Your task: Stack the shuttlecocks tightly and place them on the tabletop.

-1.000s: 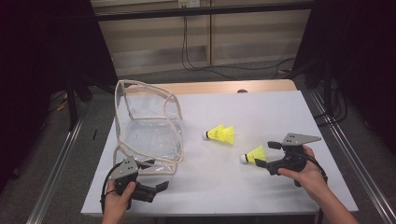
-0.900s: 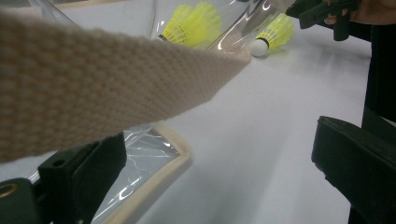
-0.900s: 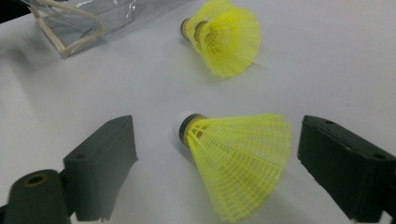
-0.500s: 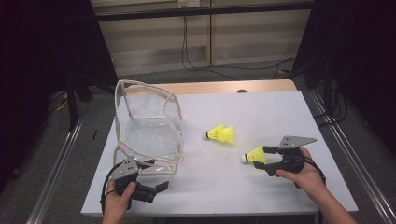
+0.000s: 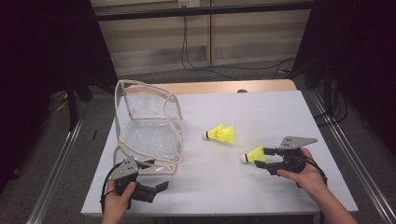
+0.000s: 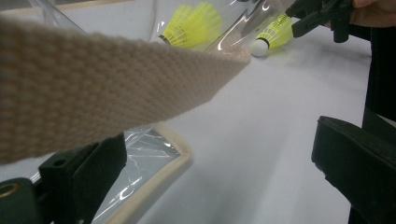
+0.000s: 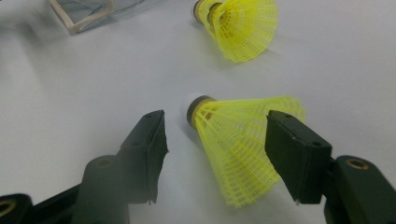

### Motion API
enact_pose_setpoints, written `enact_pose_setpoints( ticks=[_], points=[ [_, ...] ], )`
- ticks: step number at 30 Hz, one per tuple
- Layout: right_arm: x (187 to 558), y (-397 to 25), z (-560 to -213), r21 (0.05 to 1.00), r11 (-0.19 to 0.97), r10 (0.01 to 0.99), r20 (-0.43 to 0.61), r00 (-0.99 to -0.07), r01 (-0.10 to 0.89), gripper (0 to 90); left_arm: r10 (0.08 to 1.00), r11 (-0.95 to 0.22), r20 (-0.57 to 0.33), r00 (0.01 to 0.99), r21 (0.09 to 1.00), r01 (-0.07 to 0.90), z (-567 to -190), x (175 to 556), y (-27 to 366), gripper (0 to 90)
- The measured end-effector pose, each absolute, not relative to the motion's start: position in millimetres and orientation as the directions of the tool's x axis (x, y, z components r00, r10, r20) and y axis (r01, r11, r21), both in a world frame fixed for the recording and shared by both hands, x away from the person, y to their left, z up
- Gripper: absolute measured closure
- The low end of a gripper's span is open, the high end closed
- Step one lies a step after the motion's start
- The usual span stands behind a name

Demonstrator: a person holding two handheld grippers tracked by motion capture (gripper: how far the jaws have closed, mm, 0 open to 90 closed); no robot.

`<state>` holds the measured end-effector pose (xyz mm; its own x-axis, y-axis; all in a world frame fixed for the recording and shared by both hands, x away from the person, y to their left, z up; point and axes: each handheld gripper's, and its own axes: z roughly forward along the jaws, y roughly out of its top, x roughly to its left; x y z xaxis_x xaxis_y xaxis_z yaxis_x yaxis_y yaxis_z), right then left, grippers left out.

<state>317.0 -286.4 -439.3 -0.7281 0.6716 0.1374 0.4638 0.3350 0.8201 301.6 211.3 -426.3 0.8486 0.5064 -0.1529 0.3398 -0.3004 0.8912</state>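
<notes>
Shuttlecock (image 7: 243, 140) lies between open right gripper (image 7: 219, 140) jaws — untouched on table (image 5: 280, 116).

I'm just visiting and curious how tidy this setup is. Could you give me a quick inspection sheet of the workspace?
Surface: white table, with a bare wooden strip along its far edge.
Job's things: near shuttlecock lies between the open jaws of the right gripper, jaws not closed on it; far shuttlecock lies free on the table; clear bag with beige trim stands open at the left.
Clutter: nothing seen.
Grippers: left gripper open, beside the bag's near corner, with a beige strap right in front of its camera; right gripper open.
Cables: black cable loops from the left gripper; more cables on the floor behind.
Surroundings: dark room, metal rails beside the table.
</notes>
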Motion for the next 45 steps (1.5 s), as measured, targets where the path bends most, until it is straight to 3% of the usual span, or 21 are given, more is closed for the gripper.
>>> enact_pose_setpoints(
  ticks=[14,45],
  points=[
    [316.1,-285.2,-440.0,0.817,0.356,0.651,0.131,-0.748,0.453,52.1,0.508,-0.299,-0.153,0.848,0.891,0.341,-426.4,301.1,211.2,3.2],
    [319.0,-278.8,-448.2,0.795,0.401,0.636,0.115,-0.763,0.454,68.0,0.503,-0.309,-0.148,0.851,0.889,0.338,-425.9,301.2,211.0,3.1]
  ],
)
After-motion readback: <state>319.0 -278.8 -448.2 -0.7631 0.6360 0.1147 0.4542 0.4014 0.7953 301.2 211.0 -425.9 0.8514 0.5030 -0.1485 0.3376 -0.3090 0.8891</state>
